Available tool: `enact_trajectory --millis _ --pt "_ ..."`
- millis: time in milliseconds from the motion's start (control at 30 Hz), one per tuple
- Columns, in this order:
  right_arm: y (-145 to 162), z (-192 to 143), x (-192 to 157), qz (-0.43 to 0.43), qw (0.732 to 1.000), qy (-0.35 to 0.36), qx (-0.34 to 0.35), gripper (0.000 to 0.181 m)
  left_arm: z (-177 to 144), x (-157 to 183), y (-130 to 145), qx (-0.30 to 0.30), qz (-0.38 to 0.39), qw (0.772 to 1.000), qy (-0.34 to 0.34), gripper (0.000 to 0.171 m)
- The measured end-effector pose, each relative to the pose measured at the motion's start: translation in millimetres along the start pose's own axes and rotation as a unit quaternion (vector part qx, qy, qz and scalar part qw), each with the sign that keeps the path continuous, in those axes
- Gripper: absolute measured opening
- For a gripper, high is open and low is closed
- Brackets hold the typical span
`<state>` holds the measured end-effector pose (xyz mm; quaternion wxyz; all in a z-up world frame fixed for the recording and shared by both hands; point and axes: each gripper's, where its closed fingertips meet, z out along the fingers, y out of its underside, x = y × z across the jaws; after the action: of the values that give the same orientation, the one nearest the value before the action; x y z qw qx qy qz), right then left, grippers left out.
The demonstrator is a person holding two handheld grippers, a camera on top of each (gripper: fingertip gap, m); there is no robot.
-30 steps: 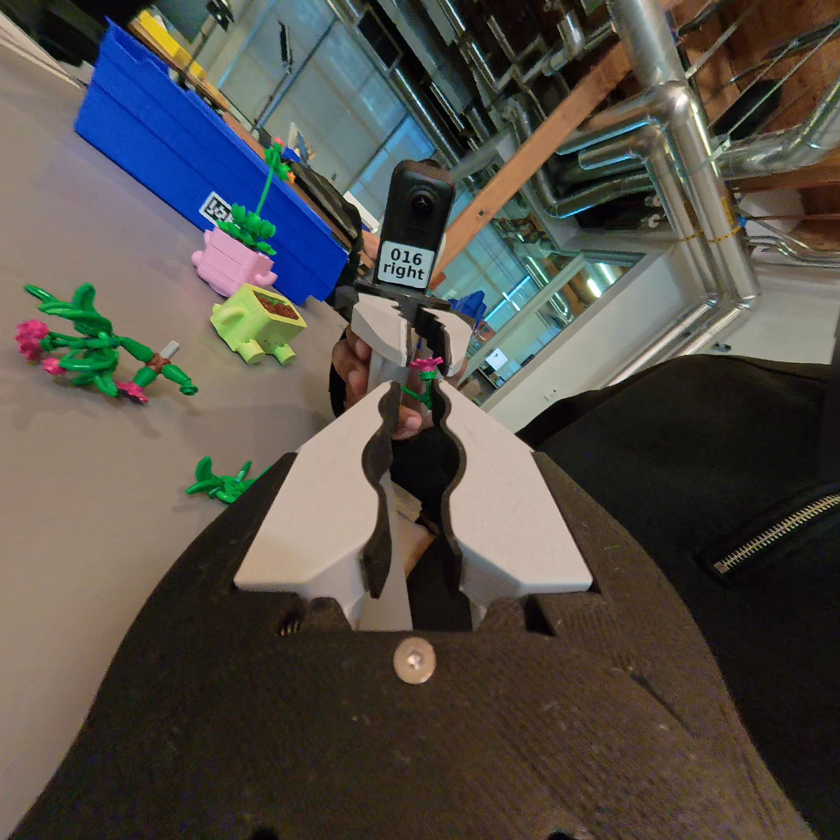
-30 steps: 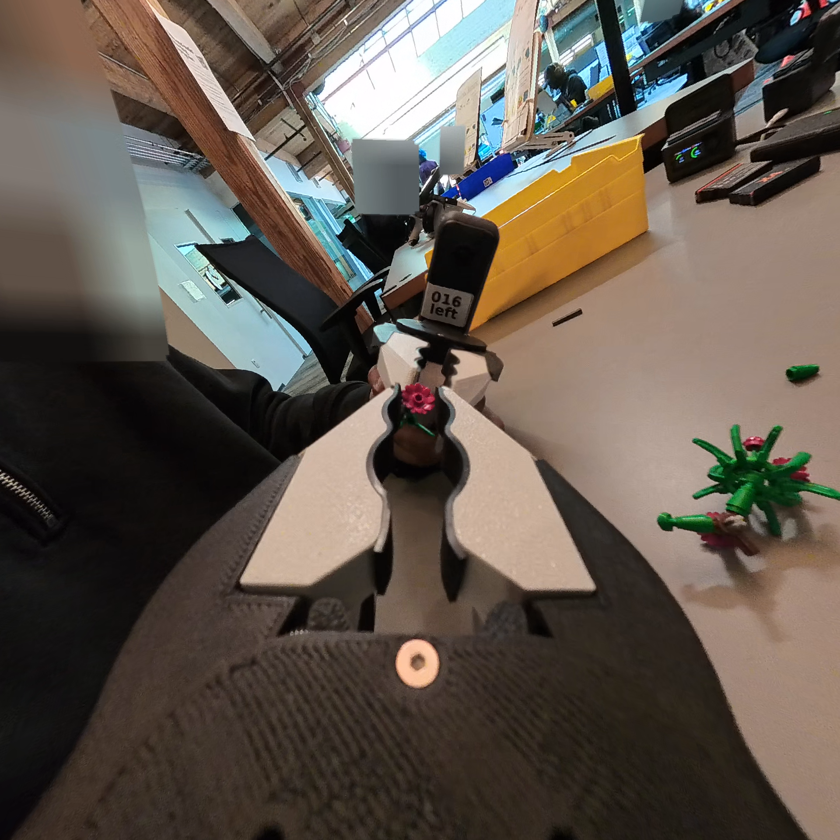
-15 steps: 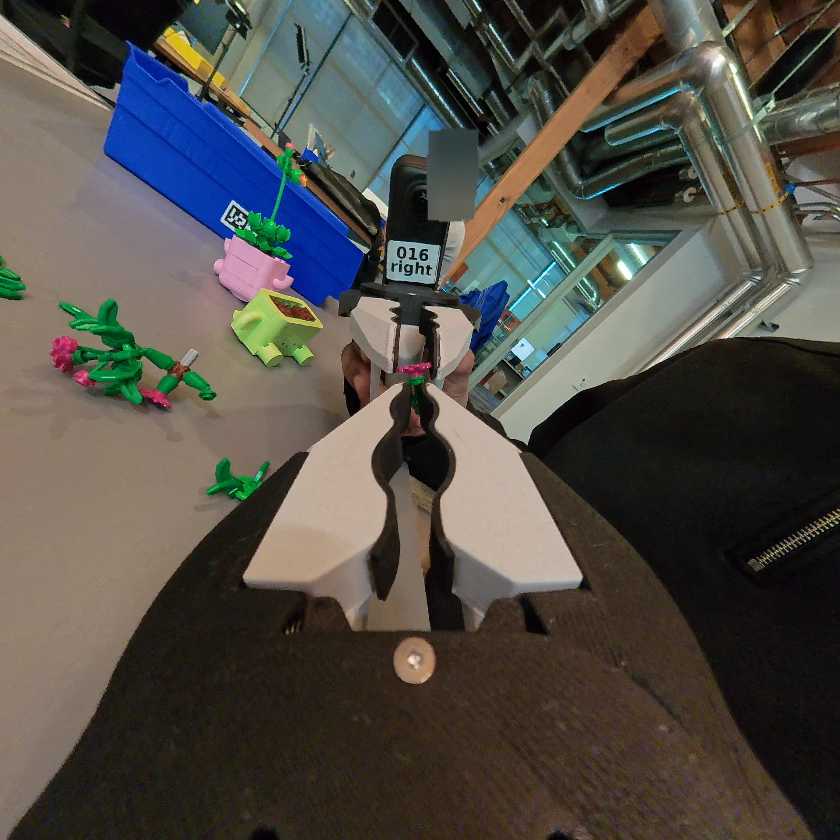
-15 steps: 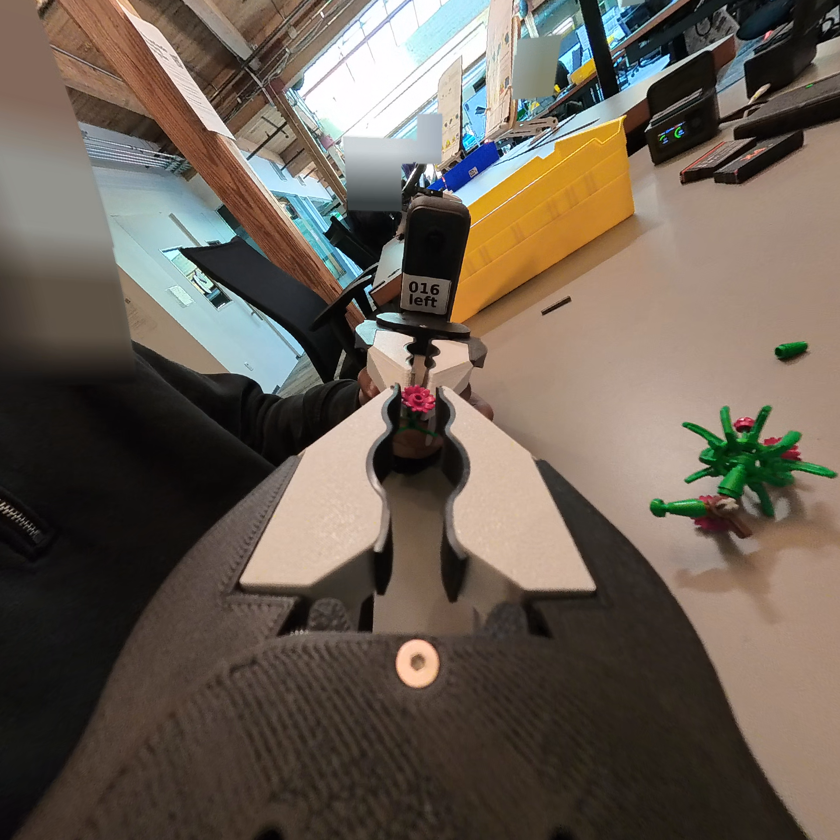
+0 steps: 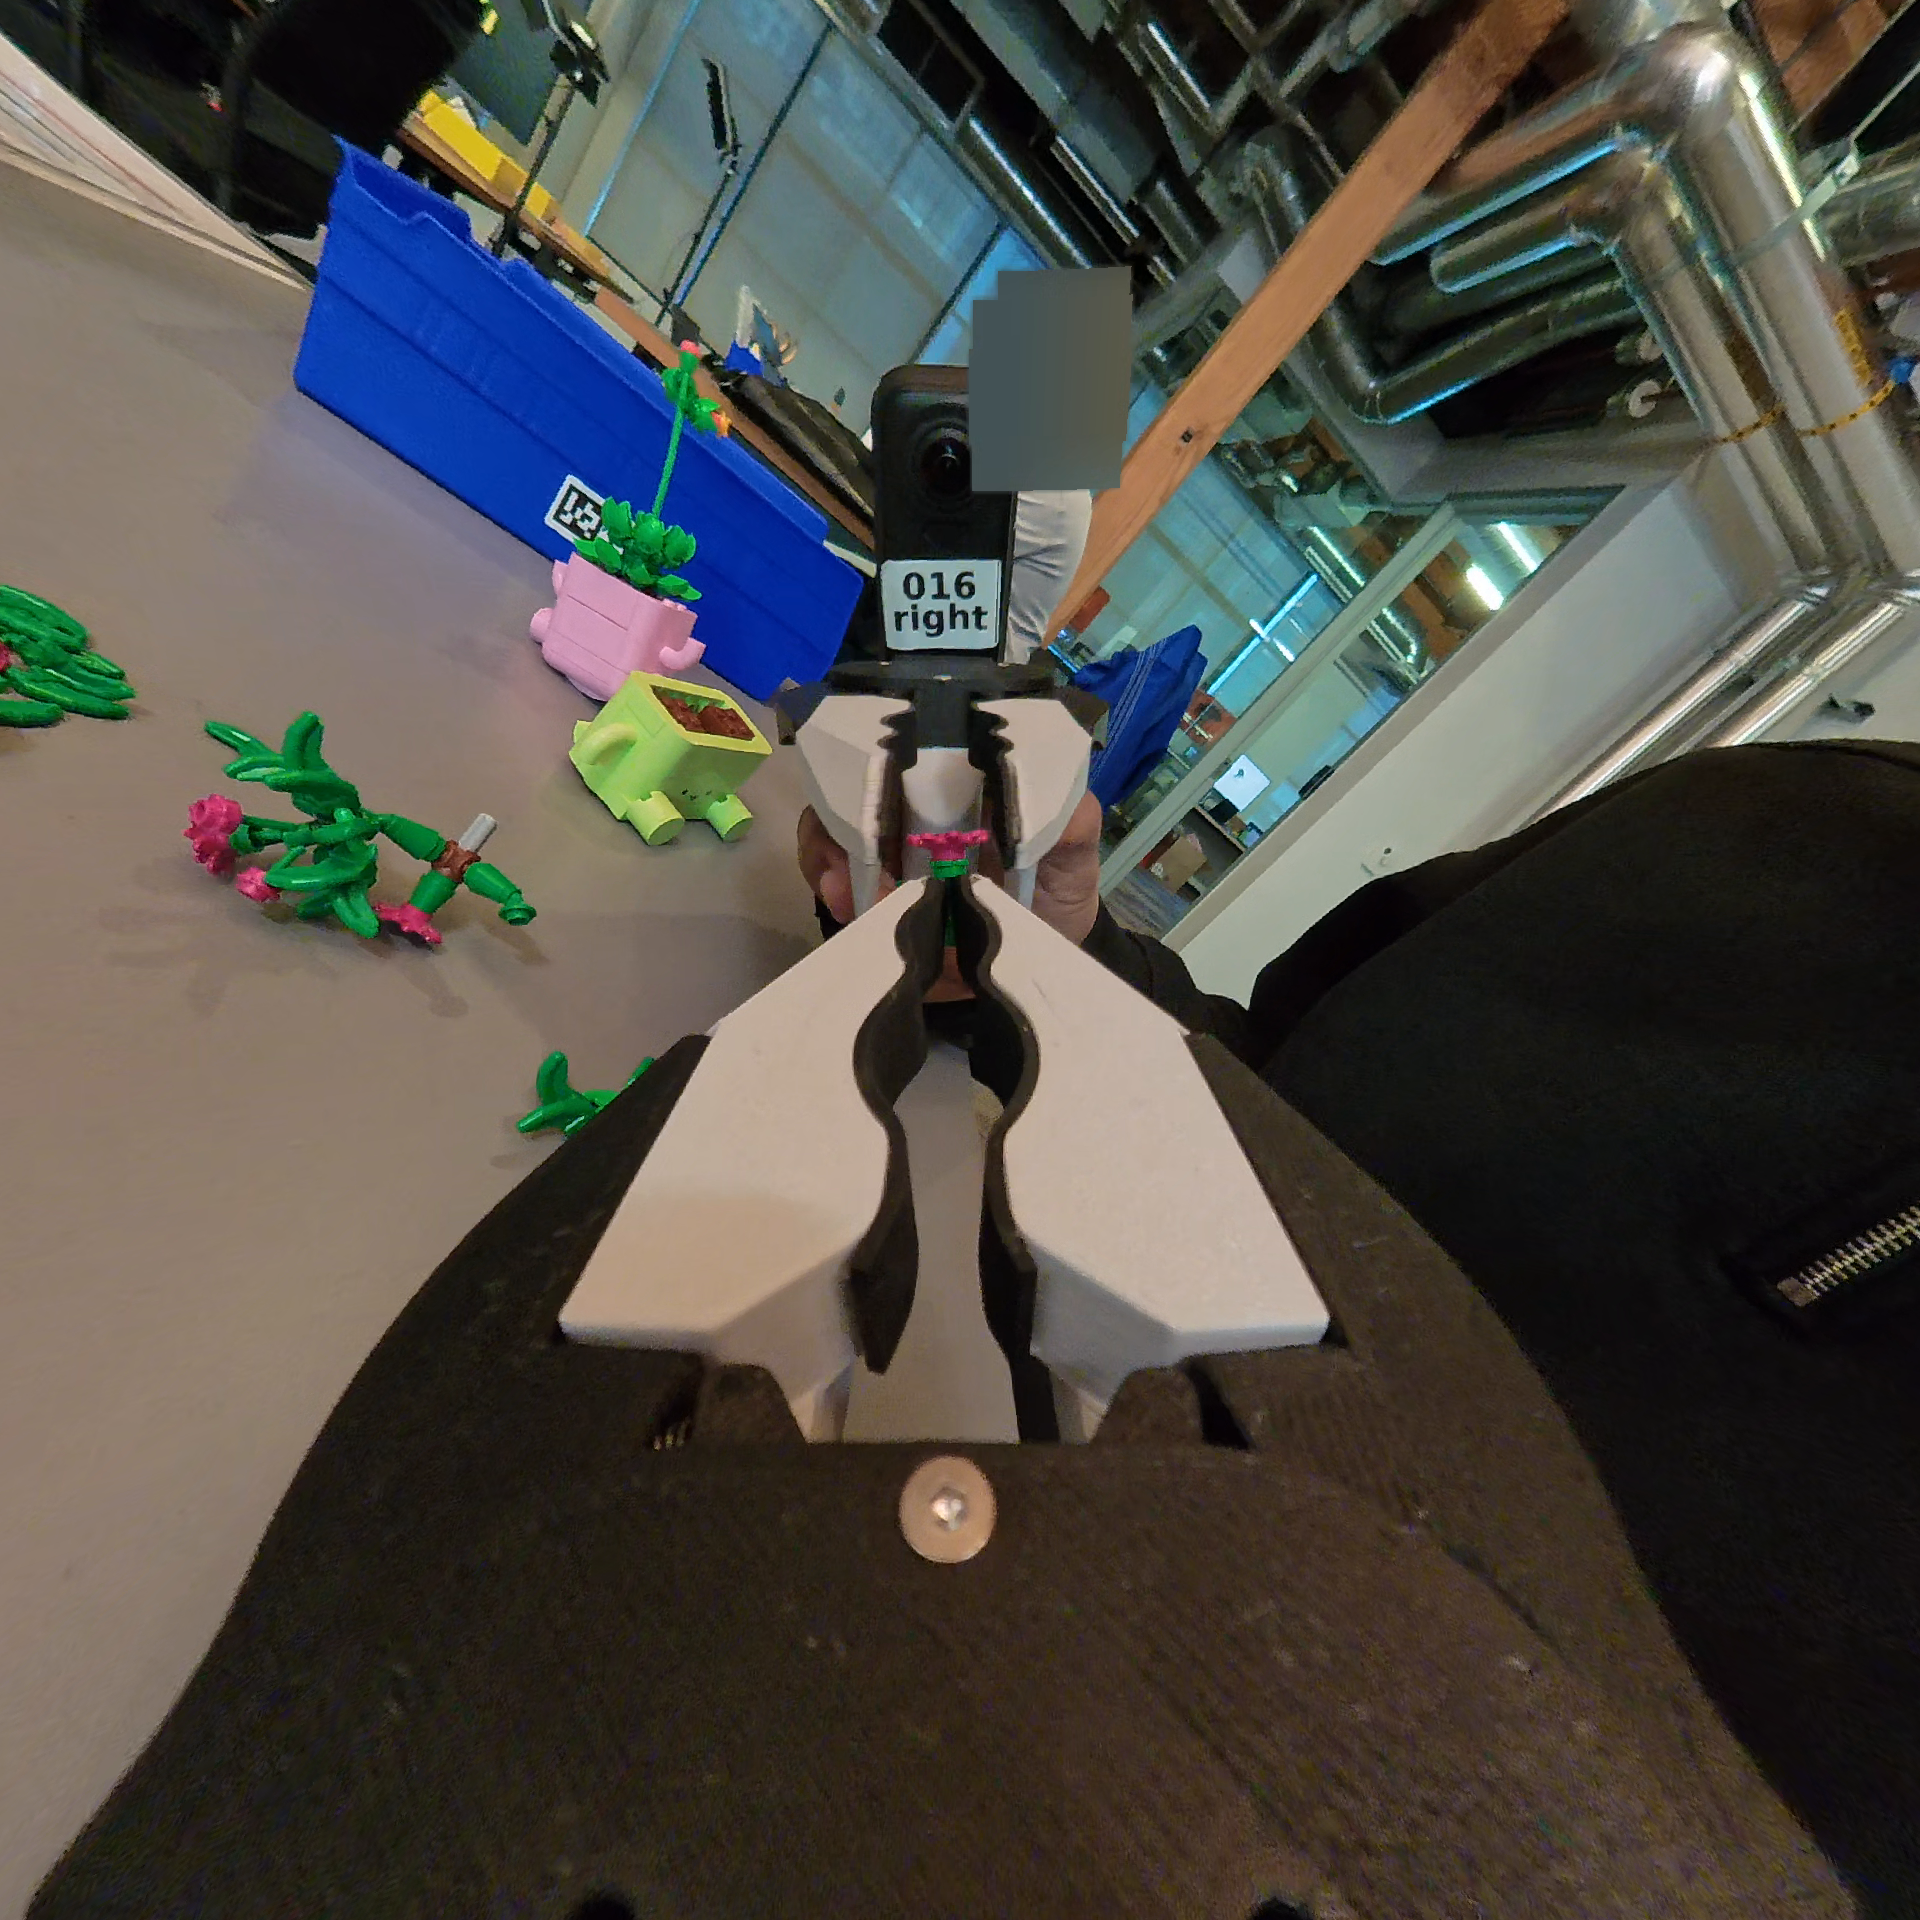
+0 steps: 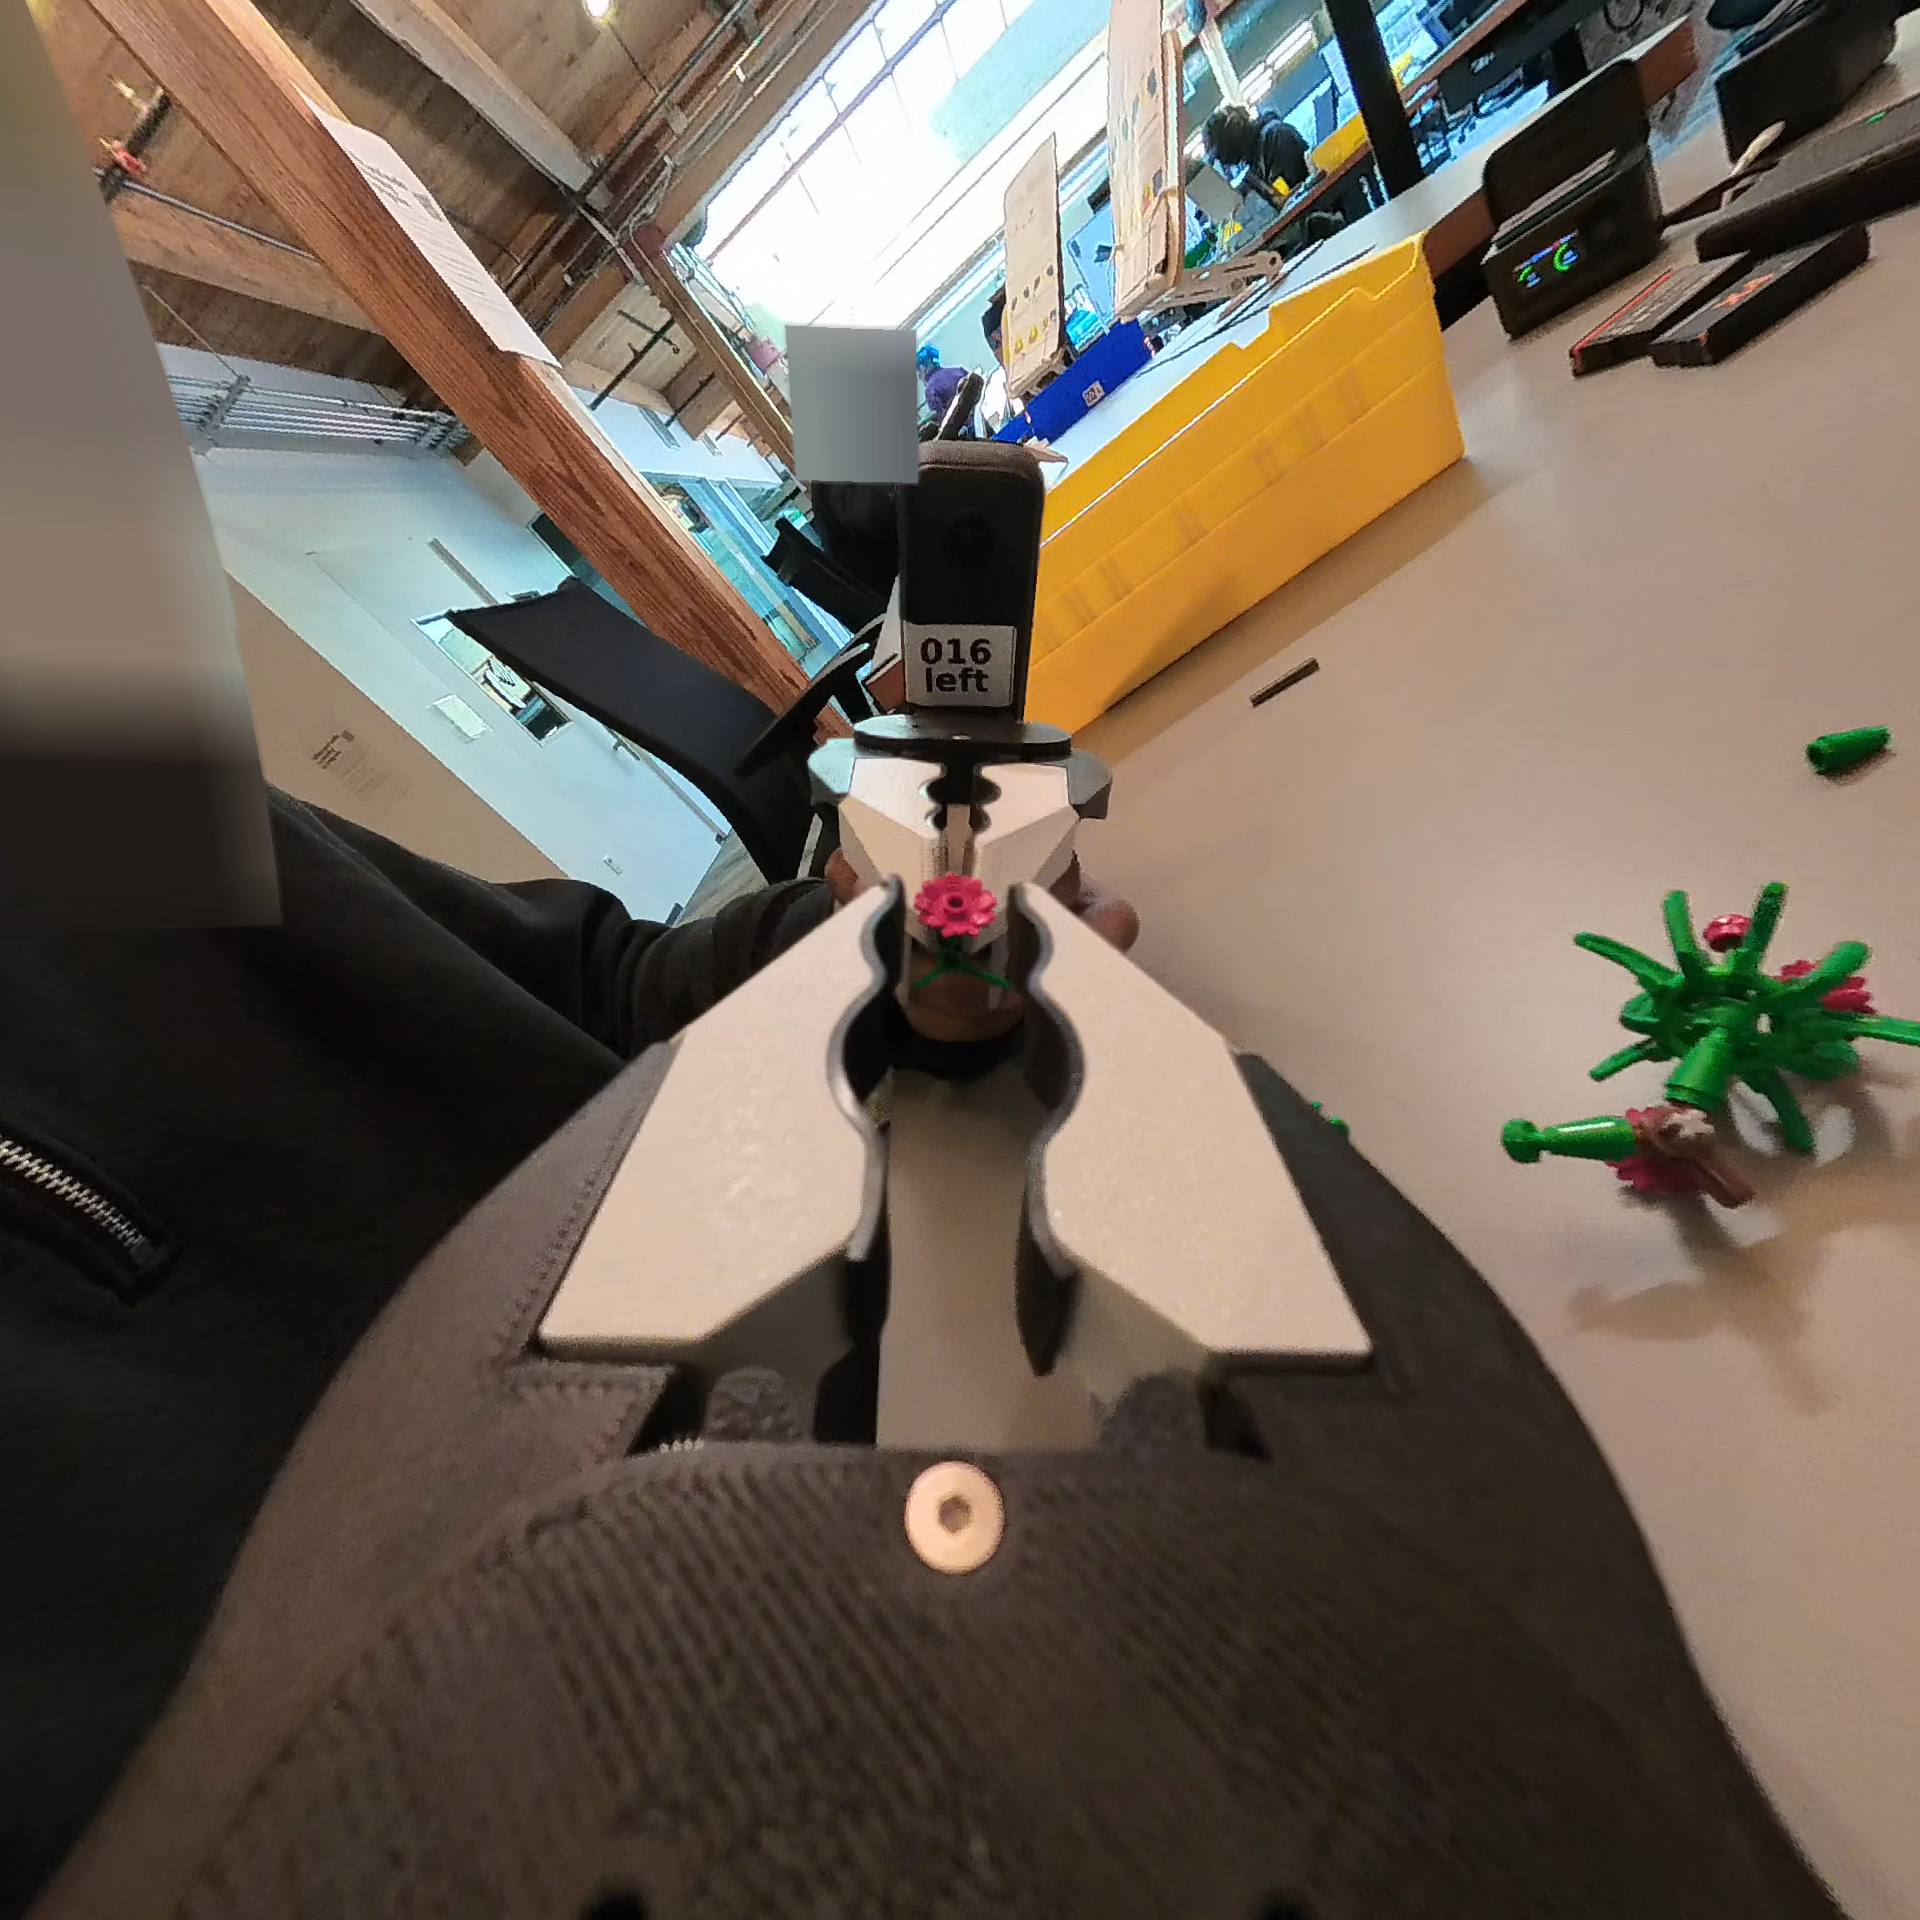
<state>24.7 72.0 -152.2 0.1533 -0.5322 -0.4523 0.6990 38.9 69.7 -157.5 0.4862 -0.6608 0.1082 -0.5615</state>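
Left gripper fingers pinching flower stem.

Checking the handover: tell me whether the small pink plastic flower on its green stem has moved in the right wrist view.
No: the flower stays centred between the right gripper's fixed white fingertips.

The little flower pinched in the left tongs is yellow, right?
Not quite. The little flower pinched in the left tongs is pink, not yellow. The left wrist view shows it at the tips of the tongs.
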Motion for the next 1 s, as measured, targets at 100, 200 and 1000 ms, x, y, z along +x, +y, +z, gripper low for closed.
enact_trajectory --millis 100,200,1000 --pt "0.5 0.2 -0.7 0.002 1.000 -0.001 -0.003 0.013 1.0 0.4 1.8 -0.004 0.008 1.000 -0.003 0.000" --pt "-0.3 0.5 0.2 0.008 1.000 0.001 -0.001 0.012 1.0 -0.4 1.2 0.002 0.013 1.000 -0.010 0.000" --pt "0.3 3.1 -1.9 0.018 1.000 -0.012 0.000 0.012 2.6 0.9 4.6 -0.007 0.005 1.000 0.000 0.003"
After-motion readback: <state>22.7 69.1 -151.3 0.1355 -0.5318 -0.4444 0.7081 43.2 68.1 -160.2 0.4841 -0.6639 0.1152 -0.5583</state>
